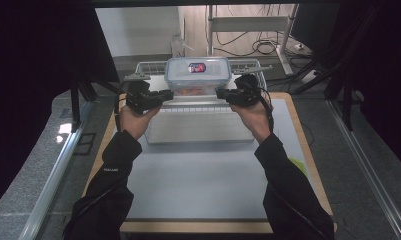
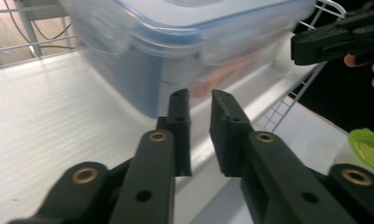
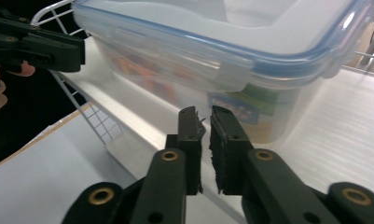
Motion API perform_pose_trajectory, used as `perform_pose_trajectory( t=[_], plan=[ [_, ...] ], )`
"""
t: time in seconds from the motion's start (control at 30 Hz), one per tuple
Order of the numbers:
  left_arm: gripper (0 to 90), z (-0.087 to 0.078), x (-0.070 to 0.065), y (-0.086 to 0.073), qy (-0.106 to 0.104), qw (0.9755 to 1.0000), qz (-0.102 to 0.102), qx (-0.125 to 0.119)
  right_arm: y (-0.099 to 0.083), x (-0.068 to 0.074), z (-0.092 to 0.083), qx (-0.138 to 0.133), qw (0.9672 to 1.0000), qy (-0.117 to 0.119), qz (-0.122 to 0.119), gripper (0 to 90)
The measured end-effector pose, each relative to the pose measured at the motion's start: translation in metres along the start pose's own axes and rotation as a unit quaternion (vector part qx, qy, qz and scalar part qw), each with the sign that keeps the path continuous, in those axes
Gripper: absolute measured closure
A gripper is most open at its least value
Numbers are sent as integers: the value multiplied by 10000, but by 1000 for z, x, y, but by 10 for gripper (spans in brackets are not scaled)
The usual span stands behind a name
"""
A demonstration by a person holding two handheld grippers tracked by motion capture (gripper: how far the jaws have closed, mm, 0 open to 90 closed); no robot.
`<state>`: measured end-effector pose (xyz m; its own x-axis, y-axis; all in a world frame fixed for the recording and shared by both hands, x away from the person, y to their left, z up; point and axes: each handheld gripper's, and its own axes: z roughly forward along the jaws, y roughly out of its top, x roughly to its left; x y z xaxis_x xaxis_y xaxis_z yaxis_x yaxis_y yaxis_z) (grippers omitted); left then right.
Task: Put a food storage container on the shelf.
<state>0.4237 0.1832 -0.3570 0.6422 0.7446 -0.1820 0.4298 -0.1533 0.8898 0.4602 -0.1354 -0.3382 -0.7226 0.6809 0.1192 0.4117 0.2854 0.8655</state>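
beside the lidded container point(image 1: 198, 75), each hand-held gripper point(image 2: 201, 100) point(image 3: 203, 116) shows slightly parted, empty jaws, unreadable from above.

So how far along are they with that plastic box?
Done: the lidded box sits on the white tray inside the wire basket. In hand: nothing; the left gripper and right gripper flank it, jaws slightly apart, empty. Left: apparently just backing away.

Both grippers' fingers point(image 2: 180, 126) slightly parted.
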Motion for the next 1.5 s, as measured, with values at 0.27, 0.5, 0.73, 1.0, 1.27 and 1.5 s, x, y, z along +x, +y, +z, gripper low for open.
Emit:
perform_pose_trajectory(
  t=[0.27, 0.5, 0.73, 1.0, 1.27, 1.5],
  plan=[
    [597, -5, -17, -15, -142, 9997, 211, -63, -10, 11, -9, -11, 9998, 77, -191, 673],
    [477, -11, -31, -36, -165, 9992, 361, -31, -24, 20, -14, 38, 9995, 45, -321, 511],
    [360, -20, -44, -47, -118, 9982, 592, 25, -39, 28, -17, 82, 9990, 125, -431, 388],
    [255, -26, -57, -68, -85, 9964, 840, 120, -59, 34, -25, 127, 9984, 235, -498, 279],
    [172, -32, -66, -91, -23, 9957, 893, 255, -77, 40, -37, 130, 9980, 404, -470, 205],
    [138, -36, -71, -114, -156, 9964, 751, 360, -101, 45, -43, 242, 9972, 427, -565, 147]
  ],
)
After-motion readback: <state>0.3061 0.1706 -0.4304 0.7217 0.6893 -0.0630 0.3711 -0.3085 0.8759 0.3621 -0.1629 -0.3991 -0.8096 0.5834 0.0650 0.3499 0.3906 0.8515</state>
